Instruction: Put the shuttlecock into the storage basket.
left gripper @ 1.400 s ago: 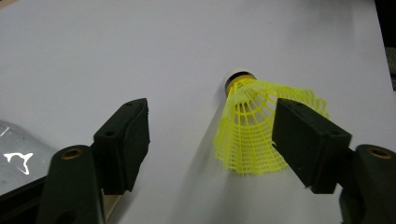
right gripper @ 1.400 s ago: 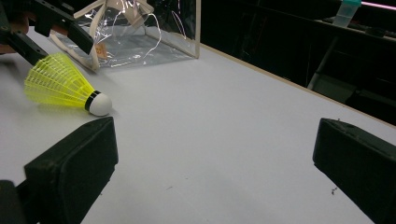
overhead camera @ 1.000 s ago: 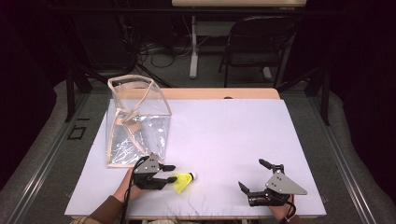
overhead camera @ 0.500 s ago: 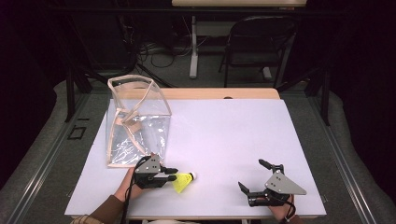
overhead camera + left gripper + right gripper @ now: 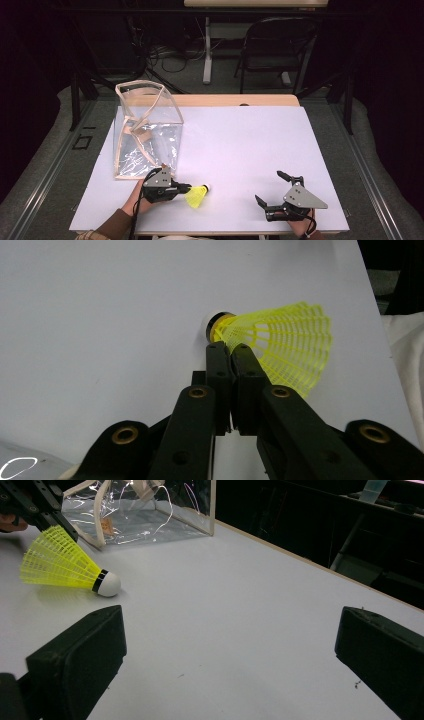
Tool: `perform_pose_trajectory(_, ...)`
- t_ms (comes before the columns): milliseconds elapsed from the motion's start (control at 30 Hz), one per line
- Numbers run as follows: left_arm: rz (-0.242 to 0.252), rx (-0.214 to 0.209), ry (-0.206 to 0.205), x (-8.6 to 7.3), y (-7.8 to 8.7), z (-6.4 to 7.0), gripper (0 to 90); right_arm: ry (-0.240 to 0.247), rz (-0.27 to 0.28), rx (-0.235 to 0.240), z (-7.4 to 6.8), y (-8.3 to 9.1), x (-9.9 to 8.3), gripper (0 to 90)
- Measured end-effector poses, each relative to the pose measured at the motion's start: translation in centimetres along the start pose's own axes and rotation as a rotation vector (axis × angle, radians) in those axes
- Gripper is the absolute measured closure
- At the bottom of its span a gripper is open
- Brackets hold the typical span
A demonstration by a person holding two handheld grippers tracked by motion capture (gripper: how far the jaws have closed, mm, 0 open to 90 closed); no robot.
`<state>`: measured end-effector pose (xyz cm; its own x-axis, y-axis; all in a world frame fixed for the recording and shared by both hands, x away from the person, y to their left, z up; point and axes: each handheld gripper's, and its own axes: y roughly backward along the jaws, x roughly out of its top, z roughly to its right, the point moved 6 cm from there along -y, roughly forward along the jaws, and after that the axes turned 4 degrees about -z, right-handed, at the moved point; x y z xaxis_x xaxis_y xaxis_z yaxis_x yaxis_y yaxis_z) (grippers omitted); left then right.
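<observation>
Shuttlecock (image 5: 197, 194): yellow skirt, white cork tip w/ black band; near front edge of tabletop (image 5: 240, 145), left of centre, cork touching the surface.
L gripper (image 5: 186, 189): jaws pressed together on skirt edge just behind cork.
R gripper (image 5: 272, 189): near front-right corner, jaws wide apart, holding nothing.
Clear plastic bag (image 5: 145, 131): beige trim, stands open at left edge, just behind L gripper.
</observation>
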<state>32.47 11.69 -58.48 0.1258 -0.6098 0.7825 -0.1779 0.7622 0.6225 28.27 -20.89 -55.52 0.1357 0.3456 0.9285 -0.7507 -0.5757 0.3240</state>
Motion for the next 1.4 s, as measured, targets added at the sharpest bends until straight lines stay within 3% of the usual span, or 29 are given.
perform_pose_trajectory(333, 0.017, -0.015, -0.021, 0.2, 0.3, 0.4, 89.1, 0.0, 0.001, -0.002, 0.1, 0.0, 0.0, 0.0)
perform_pose_trajectory(1400, 0.065, 0.023, -0.031, 2.3, 1.7, 0.8, 89.2, 0.0, -0.005, 0.002, 0.0, -0.1, 0.0, 0.0)
